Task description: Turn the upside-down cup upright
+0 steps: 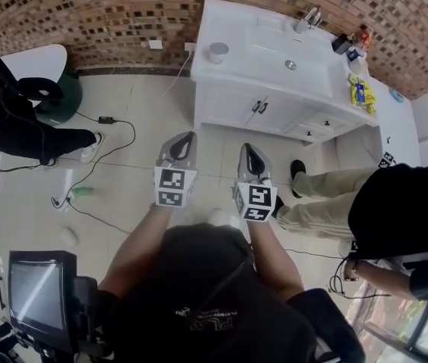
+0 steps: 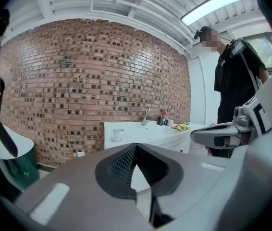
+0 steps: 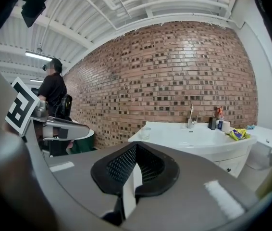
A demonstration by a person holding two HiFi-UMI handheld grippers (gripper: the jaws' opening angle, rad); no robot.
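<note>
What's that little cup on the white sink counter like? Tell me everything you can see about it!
The cup is small, pale and looks see-through, like clear plastic or glass, with no handle showing. It stands alone near the left end of the white sink counter, to the left of the basin and well away from the tap. Only the counter touches it. It is too small in every view to tell whether its mouth faces up or down.
</note>
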